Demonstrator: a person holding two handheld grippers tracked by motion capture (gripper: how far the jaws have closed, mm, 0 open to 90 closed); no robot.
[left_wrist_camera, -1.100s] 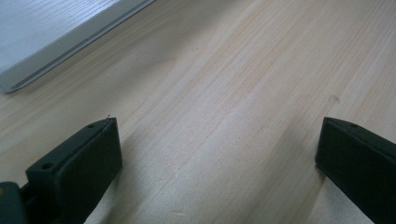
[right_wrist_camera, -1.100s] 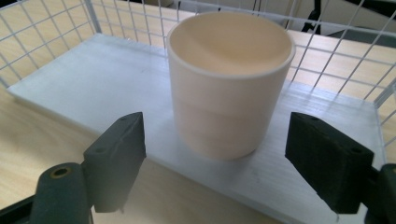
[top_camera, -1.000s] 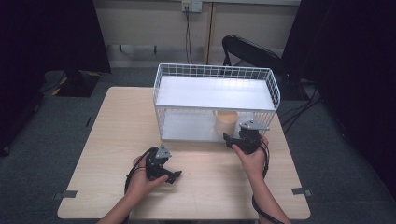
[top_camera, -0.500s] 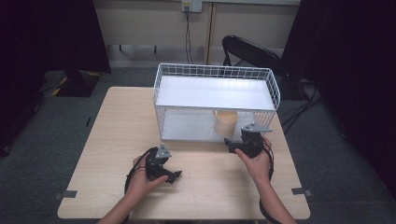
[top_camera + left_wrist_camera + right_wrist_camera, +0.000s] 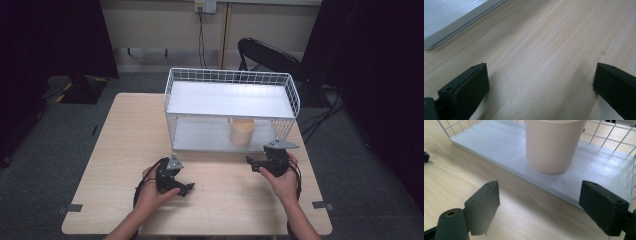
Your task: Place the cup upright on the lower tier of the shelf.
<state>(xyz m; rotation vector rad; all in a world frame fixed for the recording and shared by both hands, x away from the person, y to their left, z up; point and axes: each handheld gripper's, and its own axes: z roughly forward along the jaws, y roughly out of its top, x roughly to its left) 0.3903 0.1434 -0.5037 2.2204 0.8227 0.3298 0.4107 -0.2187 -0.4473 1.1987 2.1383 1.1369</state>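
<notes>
Beige and smooth, the cup (image 5: 242,131) is standing upright on the lower shelf (image 5: 200,136) of the white wire rack (image 5: 230,110), toward that shelf's right half and close to its front edge. In the right gripper view the cup (image 5: 554,143) is sitting straight ahead of the right claw (image 5: 549,207), a little beyond the jaw tips and lined up with the gap between them, nothing touching it. The right claw's jaws are standing spread wide with only bare desk and the shelf's front lip (image 5: 544,186) between them. In the high view the right claw (image 5: 252,162) is hovering just in front of the rack, below and slightly right of the cup, held in the person's right hand (image 5: 280,175).

The left claw (image 5: 187,189) is resting low over the wooden desk (image 5: 125,150) in the person's left hand (image 5: 152,192), well apart from the cup and off to its lower left. In the left gripper view its jaws are also spread wide, with plain wood grain (image 5: 544,62) lying between them and a pale corner of the rack's shelf (image 5: 451,20) showing at the upper left.

A black folding chair (image 5: 270,55) is standing on the grey carpet behind the desk.
</notes>
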